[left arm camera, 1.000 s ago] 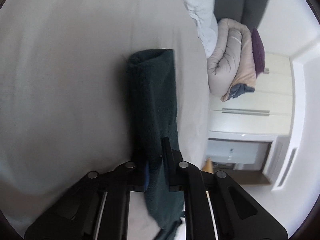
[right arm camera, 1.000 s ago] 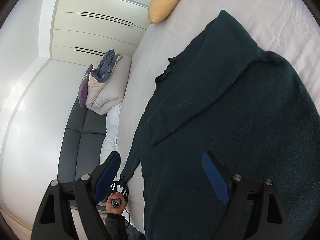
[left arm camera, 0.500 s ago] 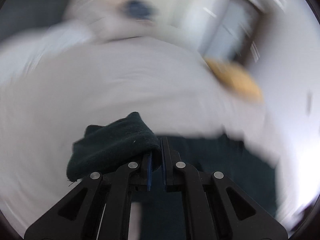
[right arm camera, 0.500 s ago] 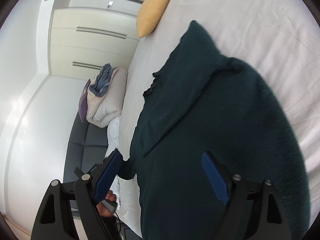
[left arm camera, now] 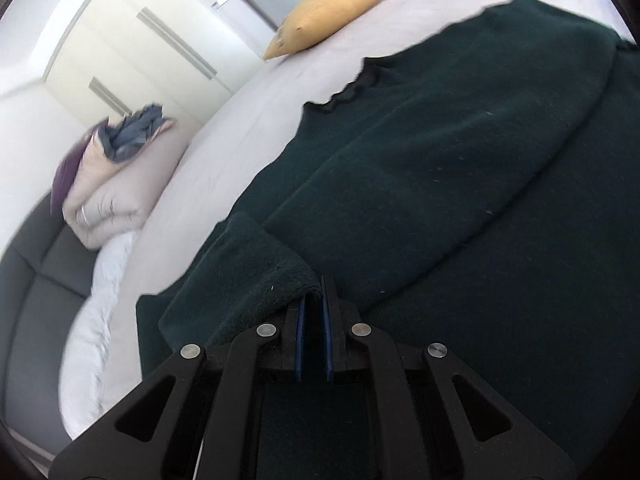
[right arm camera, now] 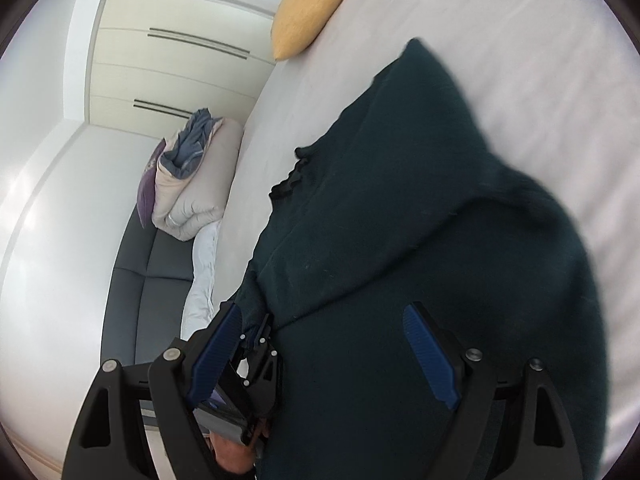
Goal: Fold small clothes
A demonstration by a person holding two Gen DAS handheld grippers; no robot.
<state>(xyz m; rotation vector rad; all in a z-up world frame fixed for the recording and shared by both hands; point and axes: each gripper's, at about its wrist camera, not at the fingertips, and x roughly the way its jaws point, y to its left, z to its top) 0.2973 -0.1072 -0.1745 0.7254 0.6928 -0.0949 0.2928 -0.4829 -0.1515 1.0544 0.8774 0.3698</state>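
Observation:
A dark green sweater (left arm camera: 460, 168) lies spread on the white bed (left arm camera: 248, 100); it also fills the right wrist view (right arm camera: 400, 220). My left gripper (left arm camera: 314, 300) is shut on a sleeve (left arm camera: 248, 276) and holds its end over the sweater's body. My right gripper (right arm camera: 324, 332) is open and empty, hovering above the sweater's lower part. The left gripper's body shows in the right wrist view (right arm camera: 248, 384) at the sweater's left edge.
A yellow pillow (left arm camera: 332, 12) lies at the far end of the bed, also in the right wrist view (right arm camera: 308, 8). A folded duvet (left arm camera: 116, 184) with a purple cushion sits on a dark sofa (left arm camera: 32, 292). White wardrobes (right arm camera: 160, 60) stand behind.
My left gripper has swung the sleeve from the bare sheet across onto the sweater's body. My right gripper stayed open above the sweater and drifted slightly.

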